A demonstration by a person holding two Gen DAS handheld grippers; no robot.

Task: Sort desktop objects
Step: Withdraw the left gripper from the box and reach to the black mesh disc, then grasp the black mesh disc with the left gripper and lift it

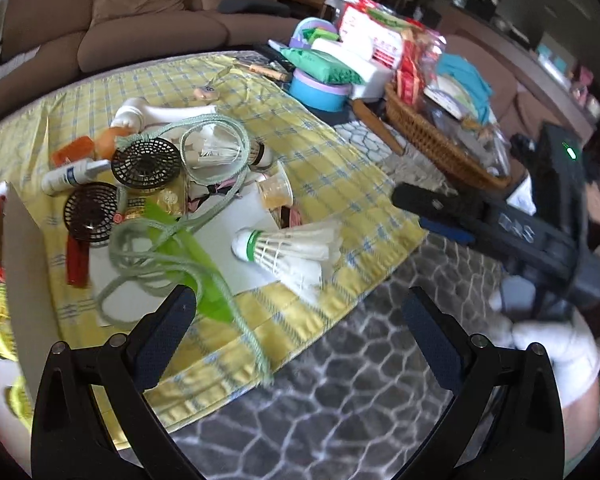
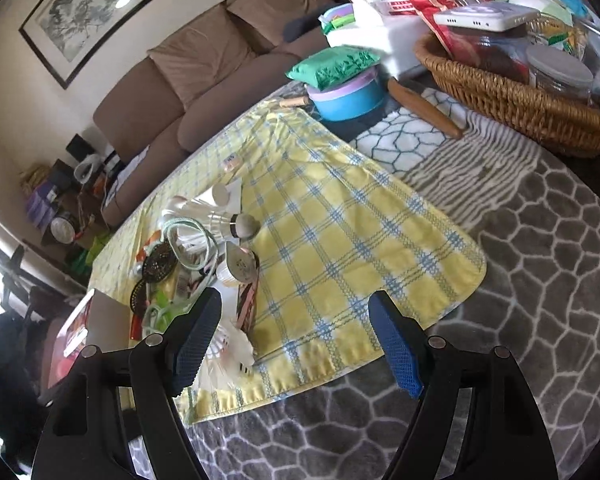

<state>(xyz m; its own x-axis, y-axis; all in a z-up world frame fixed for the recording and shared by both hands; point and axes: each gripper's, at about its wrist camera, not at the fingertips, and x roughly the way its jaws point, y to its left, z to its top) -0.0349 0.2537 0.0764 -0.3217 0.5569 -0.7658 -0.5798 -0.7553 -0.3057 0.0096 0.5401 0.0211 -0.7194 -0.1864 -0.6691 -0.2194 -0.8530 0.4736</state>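
A pile of small objects lies on a yellow checked cloth (image 1: 340, 176): two white shuttlecocks (image 1: 288, 248), a tangled green cord (image 1: 208, 160), two black mesh discs (image 1: 146, 164), a white tube (image 1: 72, 176), a plastic cup (image 1: 276, 192) and a white handled tool (image 1: 160, 114). My left gripper (image 1: 298, 304) hangs open over the cloth's near edge, just short of the pile, with nothing between its fingers. My right gripper (image 2: 294, 312) is open and empty above the bare cloth (image 2: 340, 220), with a shuttlecock (image 2: 228, 352) beside its left finger. It also shows from the side as the right gripper (image 1: 424, 216), held by a gloved hand (image 1: 548, 344).
A wicker basket (image 2: 500, 96) full of packets and jars stands at the back right, with a phone (image 2: 484, 18) on top. A blue lidded tub (image 2: 348, 98), a green packet (image 2: 332, 64) and a wooden rolling pin (image 2: 424, 108) lie beside it. A cardboard box (image 1: 24, 260) stands left.
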